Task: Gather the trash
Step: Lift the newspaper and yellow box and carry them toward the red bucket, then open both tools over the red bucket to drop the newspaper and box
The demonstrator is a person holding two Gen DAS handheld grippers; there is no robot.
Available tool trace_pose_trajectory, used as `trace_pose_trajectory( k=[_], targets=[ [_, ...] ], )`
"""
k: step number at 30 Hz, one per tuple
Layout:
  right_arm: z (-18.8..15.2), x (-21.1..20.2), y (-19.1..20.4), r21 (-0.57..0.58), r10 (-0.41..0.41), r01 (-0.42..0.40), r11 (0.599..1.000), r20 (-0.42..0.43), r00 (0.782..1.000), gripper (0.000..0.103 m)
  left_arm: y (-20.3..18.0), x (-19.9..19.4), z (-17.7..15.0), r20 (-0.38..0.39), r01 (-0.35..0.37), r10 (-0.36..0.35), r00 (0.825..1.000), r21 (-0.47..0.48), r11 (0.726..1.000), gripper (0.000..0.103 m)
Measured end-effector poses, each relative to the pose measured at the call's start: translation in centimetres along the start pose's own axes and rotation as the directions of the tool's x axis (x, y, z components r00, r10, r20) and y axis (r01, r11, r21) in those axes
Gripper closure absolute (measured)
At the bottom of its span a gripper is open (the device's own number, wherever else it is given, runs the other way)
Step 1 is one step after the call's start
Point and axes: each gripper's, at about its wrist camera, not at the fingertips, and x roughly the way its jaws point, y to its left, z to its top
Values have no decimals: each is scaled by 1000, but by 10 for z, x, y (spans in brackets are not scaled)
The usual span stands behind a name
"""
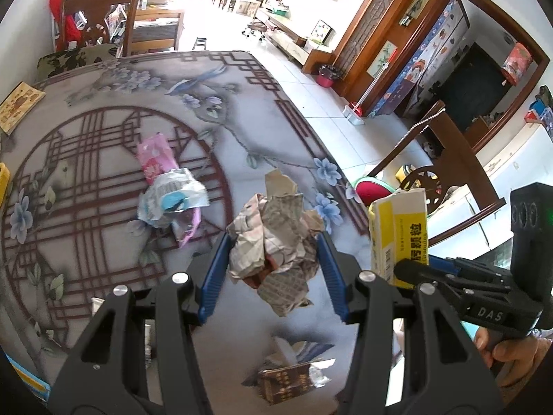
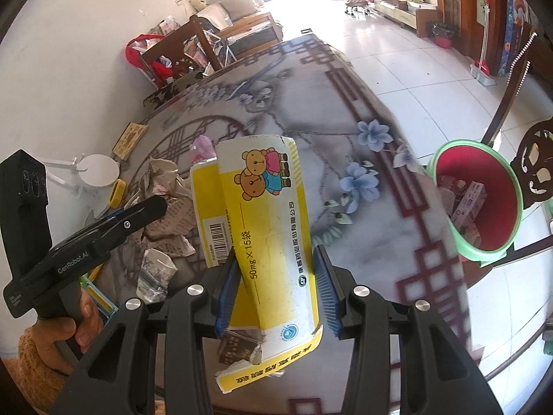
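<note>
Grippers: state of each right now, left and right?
Left gripper: closed on the crumpled newspaper wad, held above the table.
Right gripper: closed on the flattened yellow medicine box.

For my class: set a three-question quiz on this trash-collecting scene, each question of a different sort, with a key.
1. True or false: the left gripper holds crumpled newspaper.
2. What does the right gripper hold? A yellow box; B pink wrapper; C nothing.
3. Fill in: the bin beyond the table edge is red inside with a ____ rim.

Key: 1 true; 2 A; 3 green.
</note>
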Motion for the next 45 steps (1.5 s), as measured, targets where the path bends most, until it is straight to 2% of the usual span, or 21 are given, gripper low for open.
trace_pose_trajectory(
  k=[12, 31, 36, 41, 45],
  targets=[
    [12, -18, -45, 10, 5, -5, 1000, 20, 1000, 62, -46, 14, 11, 22, -21, 20, 1000, 30, 999, 53],
    [28, -34, -127, 63, 35, -37, 997, 37, 999, 62, -106, 46, 20, -7, -73, 73, 997, 53, 996, 53],
    [32, -44, -165, 104, 9, -14, 994, 50, 999, 62, -137, 69, 26, -34, -44, 47, 998, 77, 996, 53],
    [35, -60, -213, 167, -42, 29, 986, 73, 996, 62, -175, 99, 35, -72, 21, -12, 997, 113, 993, 53],
    [41, -67, -256, 234, -78, 56, 971, 88, 993, 62, -214, 127, 44, -92, 68, -53, 994, 179, 982, 53]
  ],
)
